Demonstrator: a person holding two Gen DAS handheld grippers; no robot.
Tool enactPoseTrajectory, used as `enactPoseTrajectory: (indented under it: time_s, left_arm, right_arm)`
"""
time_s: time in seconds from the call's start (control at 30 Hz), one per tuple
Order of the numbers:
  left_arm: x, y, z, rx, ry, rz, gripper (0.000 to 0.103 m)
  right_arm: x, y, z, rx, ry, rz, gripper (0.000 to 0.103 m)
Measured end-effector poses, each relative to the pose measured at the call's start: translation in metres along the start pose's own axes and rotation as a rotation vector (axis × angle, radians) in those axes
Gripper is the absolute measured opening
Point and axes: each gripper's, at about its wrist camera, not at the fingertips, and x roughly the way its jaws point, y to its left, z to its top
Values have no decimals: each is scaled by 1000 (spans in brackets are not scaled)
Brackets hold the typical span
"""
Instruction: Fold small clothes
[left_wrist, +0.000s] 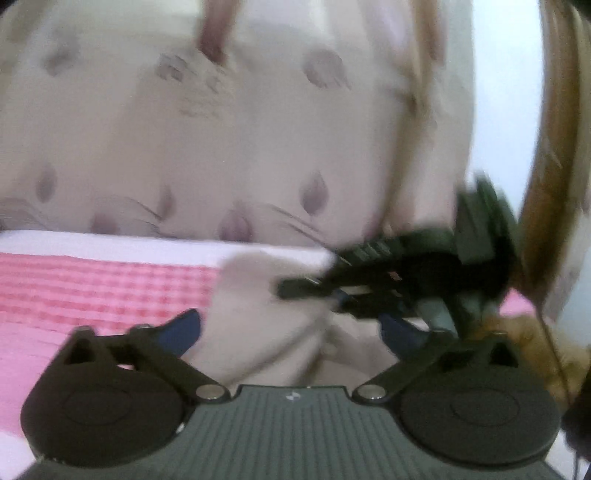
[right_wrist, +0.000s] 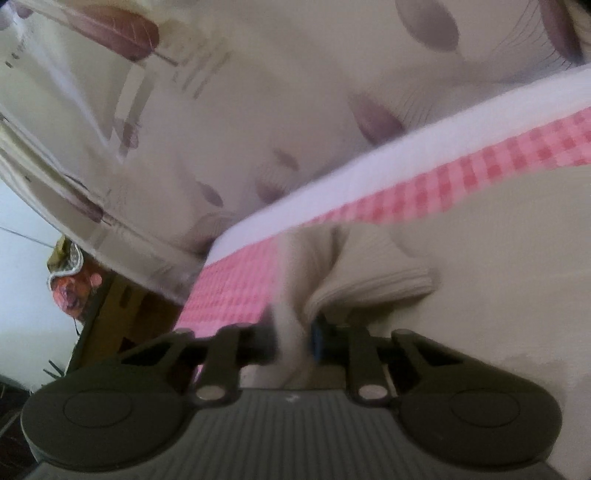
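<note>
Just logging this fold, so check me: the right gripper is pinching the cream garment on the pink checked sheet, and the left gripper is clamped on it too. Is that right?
Not quite. The left gripper is open, its fingers spread on either side of the cream garment, as the left wrist view shows. The right gripper does pinch it, on the pink checked sheet.

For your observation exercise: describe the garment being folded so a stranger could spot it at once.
Find the pink checked sheet below the leaf-print curtain. On it lies the cream garment, pinched by the right gripper. Unlike both, it is plain, with a ribbed cuff.
</note>
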Motion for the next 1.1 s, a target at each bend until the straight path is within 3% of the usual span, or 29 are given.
enactPoseTrajectory:
  time_s: [0.13, 0.27, 0.33, 0.43, 0.47, 0.5, 0.53, 0.57, 0.6, 0.8, 0.9, 0.97, 1.1]
  left_arm:
    - [-11, 27, 6, -1, 33, 43, 103]
    - [-5, 46, 0, -91, 96, -23, 103]
    - [2, 43, -7, -77, 133, -48, 102]
    - [5, 32, -22, -33, 140, -67, 102]
    - [6, 28, -25, -3, 140, -58, 102]
    - [6, 24, -28, 21, 135, -50, 102]
    - [5, 21, -30, 33, 129, -52, 102]
    - [5, 21, -30, 35, 125, -56, 102]
    - [5, 21, -31, 34, 120, -57, 102]
    - [0, 23, -35, 27, 98, -93, 102]
    - [-1, 26, -37, 13, 82, -113, 102]
    - [-2, 29, -39, 0, 67, -131, 102]
    - [-3, 30, -41, 5, 55, -153, 102]
  right_arm:
    - [-20, -11, 6, 32, -61, 31, 13]
    - [-52, -21, 19, 34, -137, 19, 7]
    - [-69, -31, 28, 52, -163, 4, 7]
    - [-72, -48, 27, 165, -83, 55, 9]
    - [-71, -53, 23, 216, -58, 84, 12]
    - [-70, -56, 17, 259, -53, 103, 32]
    - [-69, -57, 11, 296, -54, 125, 75]
    - [-67, -56, 5, 317, -60, 158, 94]
    - [-65, -52, -2, 322, -75, 187, 103]
    - [-31, -29, -13, 329, -5, 228, 103]
    - [-12, -20, -13, 321, 31, 209, 103]
    - [-3, -16, -12, 310, 36, 132, 103]
    - [9, -11, -15, 304, 14, 125, 103]
